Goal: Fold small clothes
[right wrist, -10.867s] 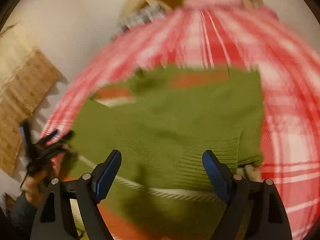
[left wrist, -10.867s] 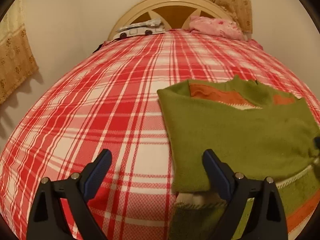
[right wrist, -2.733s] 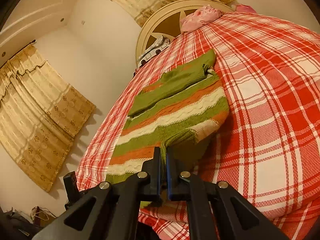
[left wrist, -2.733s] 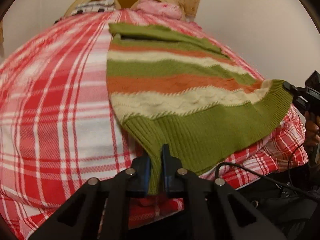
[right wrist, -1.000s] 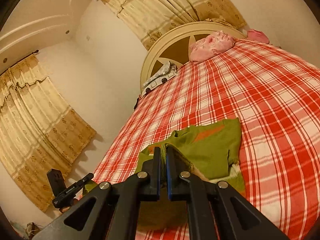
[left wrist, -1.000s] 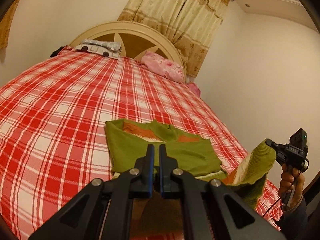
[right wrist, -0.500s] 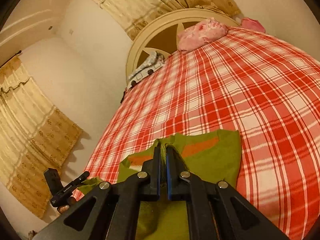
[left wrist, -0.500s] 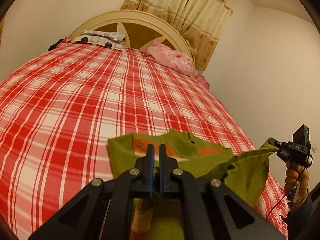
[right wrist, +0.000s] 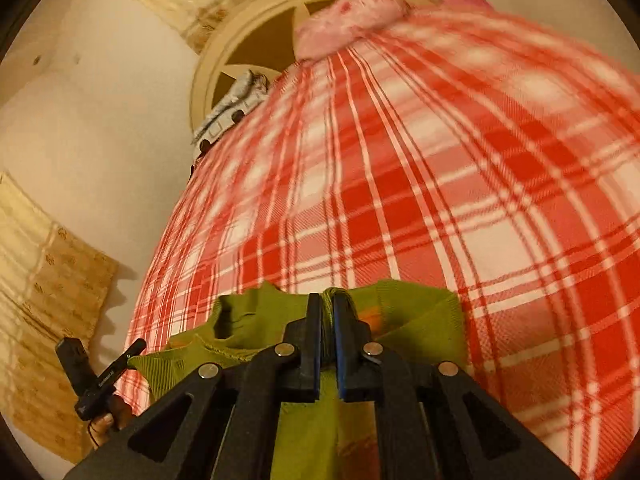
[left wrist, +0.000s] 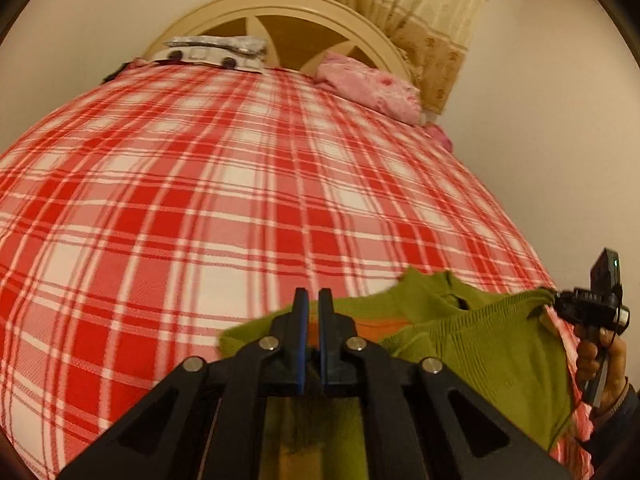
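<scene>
A green knitted sweater (left wrist: 492, 344) with orange and cream stripes lies on the red plaid bed, its lower part lifted and carried over the upper part. My left gripper (left wrist: 313, 300) is shut on the sweater's hem corner, low over the garment. My right gripper (right wrist: 327, 304) is shut on the other hem corner; green knit bunches between its fingers. In the left wrist view the right gripper (left wrist: 560, 300) shows at the right edge, pinching the hem. In the right wrist view the left gripper (right wrist: 138, 352) shows at lower left. The sweater (right wrist: 416, 312) collar area lies beyond my fingertips.
The red and white plaid bedspread (left wrist: 240, 184) stretches ahead to a cream headboard (left wrist: 280, 12). A pink pillow (left wrist: 368, 88) and a white patterned pillow (left wrist: 212, 52) lie at the head. Curtains (right wrist: 48, 300) hang on the left wall.
Both grippers have carried the held hem forward and down toward the collar end, so the sweater's lower half now lies doubled over the upper half. Both stayed shut.
</scene>
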`<state>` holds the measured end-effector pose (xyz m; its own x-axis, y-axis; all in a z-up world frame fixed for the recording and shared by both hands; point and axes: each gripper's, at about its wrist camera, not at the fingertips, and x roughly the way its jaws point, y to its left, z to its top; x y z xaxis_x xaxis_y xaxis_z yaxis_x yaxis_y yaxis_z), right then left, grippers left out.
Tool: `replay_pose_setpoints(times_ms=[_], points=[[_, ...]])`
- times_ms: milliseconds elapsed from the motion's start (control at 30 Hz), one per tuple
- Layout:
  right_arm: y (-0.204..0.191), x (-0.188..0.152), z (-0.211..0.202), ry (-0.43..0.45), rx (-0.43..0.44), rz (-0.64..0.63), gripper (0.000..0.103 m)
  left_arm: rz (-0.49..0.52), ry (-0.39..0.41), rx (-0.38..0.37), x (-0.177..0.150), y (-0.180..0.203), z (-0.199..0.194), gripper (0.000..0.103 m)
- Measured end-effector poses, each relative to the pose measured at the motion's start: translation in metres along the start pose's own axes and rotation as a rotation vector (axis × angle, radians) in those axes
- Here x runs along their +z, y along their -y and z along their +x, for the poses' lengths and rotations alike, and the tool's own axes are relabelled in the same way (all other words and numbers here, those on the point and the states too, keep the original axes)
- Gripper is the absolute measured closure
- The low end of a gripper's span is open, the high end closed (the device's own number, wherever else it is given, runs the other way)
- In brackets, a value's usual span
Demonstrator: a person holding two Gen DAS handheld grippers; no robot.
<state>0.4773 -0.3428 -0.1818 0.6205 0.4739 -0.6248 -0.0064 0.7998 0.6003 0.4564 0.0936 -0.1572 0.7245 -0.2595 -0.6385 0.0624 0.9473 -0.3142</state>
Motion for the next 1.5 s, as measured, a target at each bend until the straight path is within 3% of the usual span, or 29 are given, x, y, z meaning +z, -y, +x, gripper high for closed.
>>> replay_pose_setpoints(times_ms=[33,67,100,167,233,333,367,467,500,567,633,667,700,833,867,1100,1300,1500], points=[[0.004,-0.001,0.003,-0.002,-0.025,0.005,0.077,-0.003,0.011,0.008,0.001,-0.002,-0.001,0.098],[0.009,-0.002,0.004,0.008,-0.08,0.008,0.038,-0.001,0.021,0.005,0.002,-0.006,-0.007,0.098],[0.01,-0.003,0.003,0.007,-0.082,0.009,0.022,0.0,0.024,0.007,0.002,-0.008,-0.009,0.097],[0.012,-0.006,-0.004,0.012,-0.029,0.003,0.016,0.019,0.018,0.001,-0.001,-0.009,-0.017,0.097],[0.007,-0.011,-0.015,0.036,-0.065,-0.047,0.016,0.043,-0.001,-0.003,-0.008,-0.006,-0.019,0.097],[-0.003,-0.017,-0.029,0.043,-0.109,-0.143,0.018,0.081,-0.072,-0.005,-0.021,0.0,-0.011,0.095],[-0.004,-0.017,-0.029,0.033,-0.119,-0.156,0.027,0.089,-0.107,-0.01,-0.025,0.002,-0.005,0.086],[-0.005,-0.017,-0.028,0.018,-0.147,-0.18,0.044,0.08,-0.113,0.008,-0.03,0.005,0.001,0.042],[-0.005,-0.017,-0.024,0.008,-0.157,-0.191,0.044,0.08,-0.104,0.005,-0.032,0.006,0.001,0.036],[-0.008,-0.017,-0.012,-0.025,-0.161,-0.211,0.047,0.089,-0.101,-0.002,-0.032,0.01,0.003,0.036],[-0.011,-0.019,0.001,-0.057,-0.155,-0.231,0.048,0.122,-0.107,0.012,-0.034,0.014,0.006,0.038],[-0.013,-0.021,0.008,-0.069,-0.157,-0.244,0.05,0.138,-0.106,0.015,-0.035,0.016,0.007,0.043],[-0.015,-0.022,0.013,-0.079,-0.161,-0.255,0.053,0.15,-0.11,0.013,-0.035,0.017,0.009,0.054],[-0.026,-0.03,0.027,-0.086,-0.206,-0.324,0.078,0.168,-0.134,0.0,-0.04,0.016,0.014,0.089],[-0.03,-0.032,0.029,-0.085,-0.234,-0.348,0.096,0.179,-0.14,-0.003,-0.042,0.017,0.014,0.095],[-0.051,-0.037,0.013,-0.028,-0.276,-0.451,0.099,0.173,-0.083,-0.018,-0.038,0.018,0.001,0.098],[-0.05,-0.026,-0.023,0.093,-0.275,-0.391,0.1,0.071,-0.015,-0.02,-0.019,-0.003,-0.014,0.098],[-0.018,-0.029,-0.006,0.042,-0.357,-0.295,0.1,0.042,-0.054,0.02,-0.03,-0.012,0.004,0.098]])
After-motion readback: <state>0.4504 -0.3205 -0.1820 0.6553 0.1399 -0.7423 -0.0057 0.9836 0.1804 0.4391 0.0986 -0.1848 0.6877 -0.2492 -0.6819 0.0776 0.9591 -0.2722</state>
